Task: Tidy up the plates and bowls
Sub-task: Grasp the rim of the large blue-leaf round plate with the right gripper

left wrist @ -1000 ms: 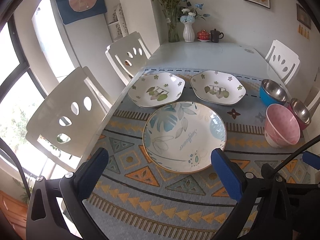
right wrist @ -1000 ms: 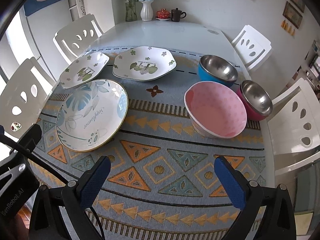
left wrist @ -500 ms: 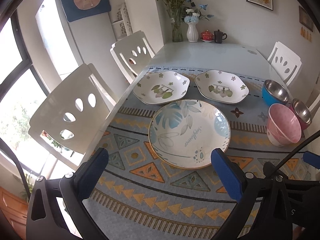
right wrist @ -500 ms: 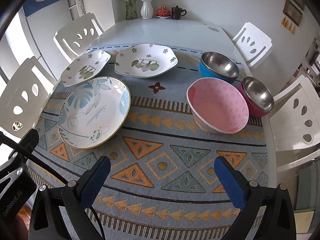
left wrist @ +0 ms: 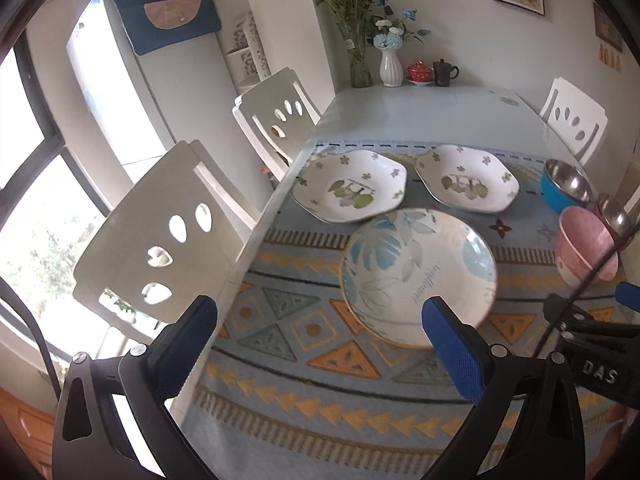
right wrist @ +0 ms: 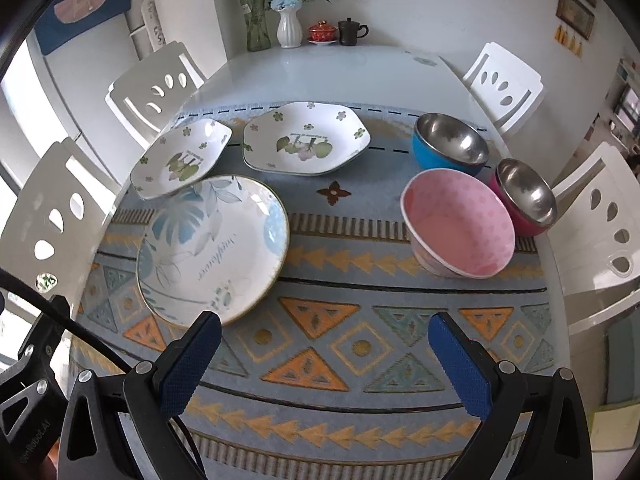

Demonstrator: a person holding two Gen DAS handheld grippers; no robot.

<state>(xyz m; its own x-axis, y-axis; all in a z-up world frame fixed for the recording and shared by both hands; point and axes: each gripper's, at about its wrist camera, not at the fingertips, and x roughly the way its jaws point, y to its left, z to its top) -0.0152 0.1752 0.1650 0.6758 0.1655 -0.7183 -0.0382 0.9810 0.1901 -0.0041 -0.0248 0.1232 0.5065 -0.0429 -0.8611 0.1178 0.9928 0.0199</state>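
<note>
A round leaf-patterned plate [left wrist: 418, 276] [right wrist: 212, 250] lies on the patterned mat, near side. Behind it sit two white floral plates, one on the left [left wrist: 350, 192] [right wrist: 182, 158] and one on the right [left wrist: 467, 184] [right wrist: 306, 142]. To the right stand a pink bowl [right wrist: 460, 224] [left wrist: 586, 248], a blue steel-lined bowl [right wrist: 450, 144] [left wrist: 566, 186] and a magenta steel-lined bowl [right wrist: 526, 196] [left wrist: 614, 212]. My left gripper [left wrist: 320, 344] hangs open near the table's left edge, short of the round plate. My right gripper [right wrist: 324, 354] is open above the mat's front, holding nothing.
White chairs stand along the left side [left wrist: 172, 240] [left wrist: 280, 116] and the right side [right wrist: 600, 216] [right wrist: 504, 84]. At the table's far end are a vase of flowers [right wrist: 289, 28], a red lidded cup [right wrist: 322, 34] and a dark mug [right wrist: 350, 32]. The right gripper's body [left wrist: 592, 344] shows in the left wrist view.
The left gripper has swung left, so the round plate now sits toward its right finger. The right gripper has drawn slightly closer to the dishes. Both stay open.
</note>
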